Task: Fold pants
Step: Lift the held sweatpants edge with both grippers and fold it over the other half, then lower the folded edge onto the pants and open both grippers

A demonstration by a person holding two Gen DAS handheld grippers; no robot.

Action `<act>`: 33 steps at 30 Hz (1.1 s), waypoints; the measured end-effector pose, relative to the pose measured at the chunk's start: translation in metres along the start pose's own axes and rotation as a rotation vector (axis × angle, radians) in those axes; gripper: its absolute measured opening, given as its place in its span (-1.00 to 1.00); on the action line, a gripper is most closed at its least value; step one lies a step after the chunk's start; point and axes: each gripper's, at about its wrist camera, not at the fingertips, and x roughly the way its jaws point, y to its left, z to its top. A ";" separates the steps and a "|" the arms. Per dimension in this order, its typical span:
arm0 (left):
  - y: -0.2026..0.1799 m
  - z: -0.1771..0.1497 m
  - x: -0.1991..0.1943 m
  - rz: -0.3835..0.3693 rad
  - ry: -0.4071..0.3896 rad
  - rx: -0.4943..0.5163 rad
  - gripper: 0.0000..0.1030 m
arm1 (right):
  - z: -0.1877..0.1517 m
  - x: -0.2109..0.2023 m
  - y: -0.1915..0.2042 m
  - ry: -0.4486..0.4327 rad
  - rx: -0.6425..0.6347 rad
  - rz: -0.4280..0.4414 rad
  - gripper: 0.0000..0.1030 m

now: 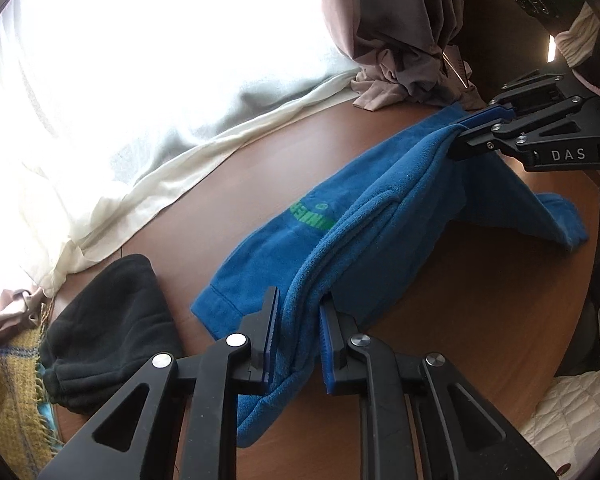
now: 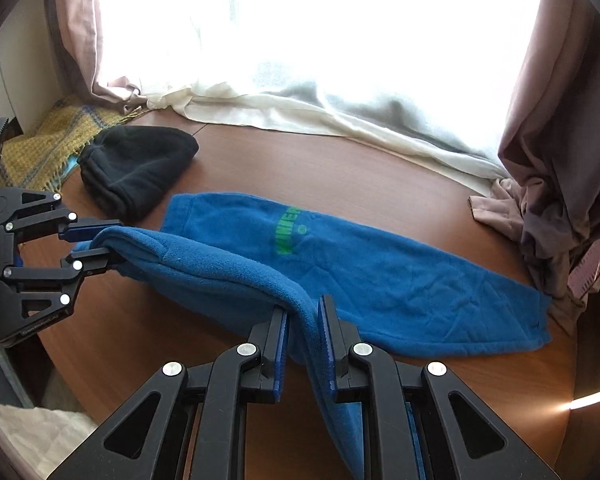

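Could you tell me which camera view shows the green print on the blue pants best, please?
The right wrist view: the green print lies unobstructed on the flat part of the pants. In the left wrist view, the print is partly hidden behind the lifted fold.

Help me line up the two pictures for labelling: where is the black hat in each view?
Left wrist view: the black hat lies at lower left on the table, left of the blue pants.
Right wrist view: the hat lies at upper left, beyond the left gripper.
Shared landmark: the green print on the pants.
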 end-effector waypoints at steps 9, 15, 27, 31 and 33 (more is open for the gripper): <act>0.025 0.030 0.043 0.008 0.044 -0.023 -0.66 | 0.046 0.053 -0.033 0.077 0.004 0.042 -0.69; 0.038 0.043 0.079 0.015 0.091 -0.037 -0.66 | 0.065 0.093 -0.045 0.143 -0.005 0.054 -0.69; 0.054 0.043 0.145 -0.016 0.211 -0.074 -0.66 | 0.081 0.181 -0.061 0.278 -0.018 0.101 -0.69; 0.054 0.040 0.161 -0.022 0.241 -0.064 -0.66 | 0.080 0.198 -0.061 0.296 -0.021 0.119 -0.69; 0.055 0.040 0.168 -0.027 0.251 -0.063 -0.65 | 0.079 0.205 -0.062 0.301 -0.027 0.122 -0.69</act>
